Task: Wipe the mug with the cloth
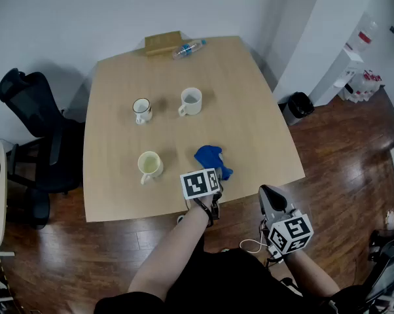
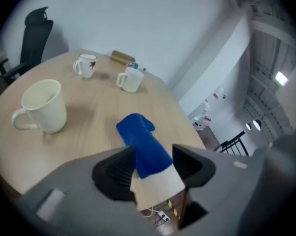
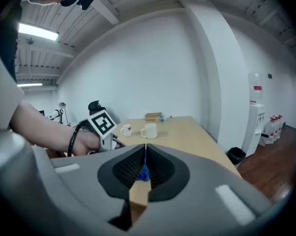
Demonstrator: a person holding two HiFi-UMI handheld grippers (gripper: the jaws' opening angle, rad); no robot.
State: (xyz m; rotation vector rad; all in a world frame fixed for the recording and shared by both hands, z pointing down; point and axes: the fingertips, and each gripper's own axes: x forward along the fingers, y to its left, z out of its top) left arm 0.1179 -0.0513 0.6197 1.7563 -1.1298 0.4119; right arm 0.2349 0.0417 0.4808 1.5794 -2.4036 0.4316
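**With the cloth lying straight ahead of the left gripper, the pickup is the left hand's**

Since the blue cloth [image 1: 212, 159] sits at the near edge of the table [image 1: 262, 129], it is the left gripper [image 1: 217, 179] that reaches it. Its jaws stand apart with the cloth's near end between them, and the pads are not yet pressing. The cloth's long side runs away from the gripper along its own line, so I judge a straight close would catch it. The right gripper [image 1: 270, 198] hangs off the table to the right of the cloth, shut on nothing. The nearest mug [image 1: 149, 165] stands left of the cloth, and two more mugs stand well beyond it.
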